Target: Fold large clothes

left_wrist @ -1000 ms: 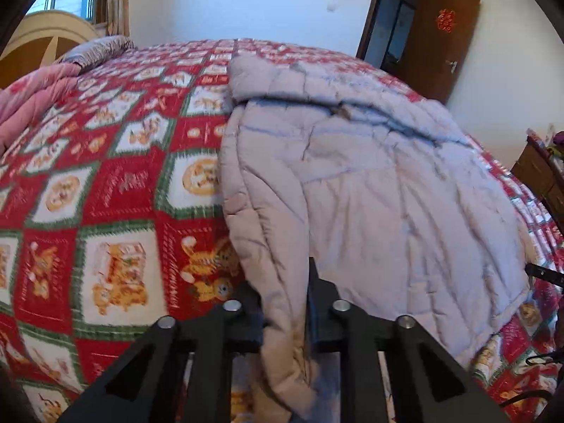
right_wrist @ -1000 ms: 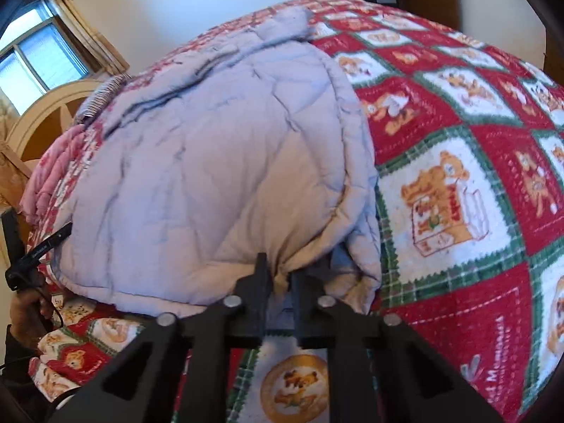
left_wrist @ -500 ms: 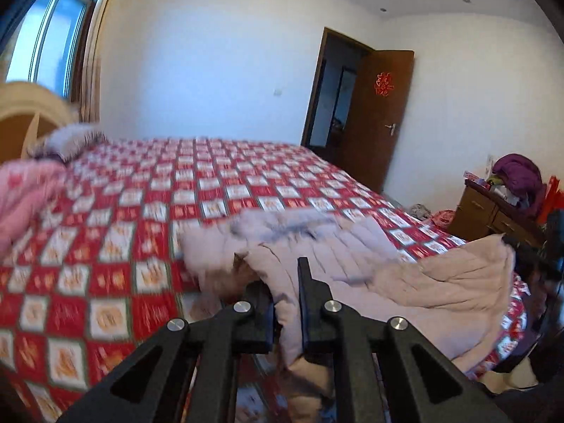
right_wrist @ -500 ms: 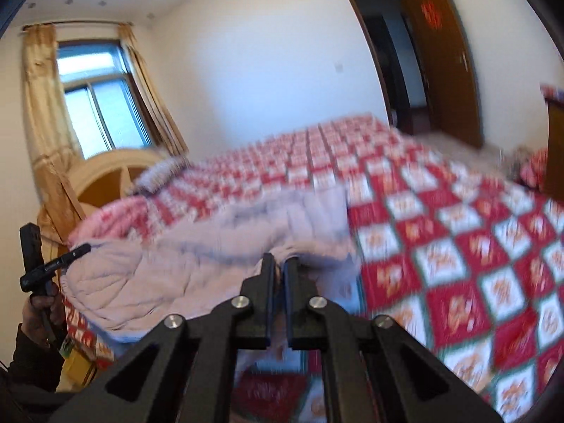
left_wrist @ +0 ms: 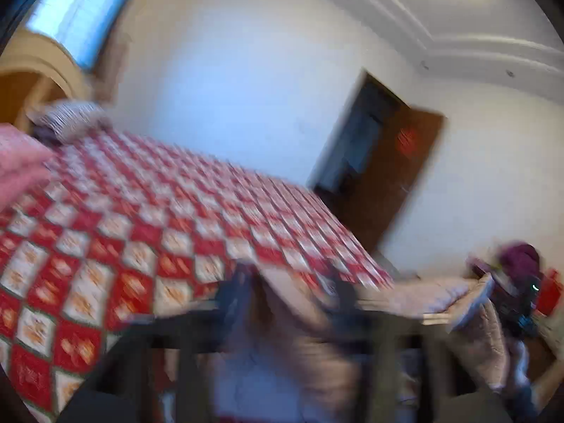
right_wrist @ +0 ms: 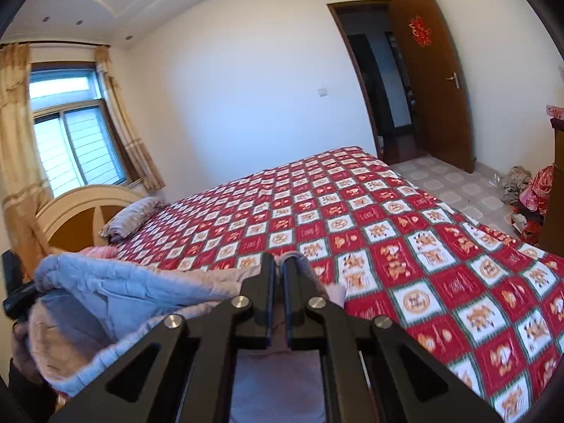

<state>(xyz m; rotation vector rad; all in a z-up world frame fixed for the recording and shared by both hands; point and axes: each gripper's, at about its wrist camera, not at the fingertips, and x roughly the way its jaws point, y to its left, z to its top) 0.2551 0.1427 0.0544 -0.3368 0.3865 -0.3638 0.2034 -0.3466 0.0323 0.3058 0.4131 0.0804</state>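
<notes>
As it hangs now: padded coat (right_wrist: 116, 299) is lifted off the bed (right_wrist: 387, 229), at the bed's near edge, slung between the two grippers; none of it lies flat on the bedspread.
Right gripper (right_wrist: 278, 268): pressed together, pinching an edge of the coat right at the tips; a small fold of fabric bulges past them.
Left gripper (left_wrist: 290, 296): view is badly blurred. Jaws have just been opening and stand spread wide. Coat fabric sits between them, but the pads don't appear to press on it. My read: that corner is loose.
Feel: quilted, puffy and soft, with no stiffness of its own. It sags wherever it isn't held. Probably light for its bulk, but big enough to drag.
Shell: looks smooth, so likely slippery in a shallow pinch.
Where to grab: stitched hem or seam corners, not mid-panel. Bite deep so padding fills the jaws. Take two corners on the same edge, well apart, to keep that edge taut.
Risk: with only one side held, the free side can drop, swing and bunch, and the fold line is lost.
</notes>
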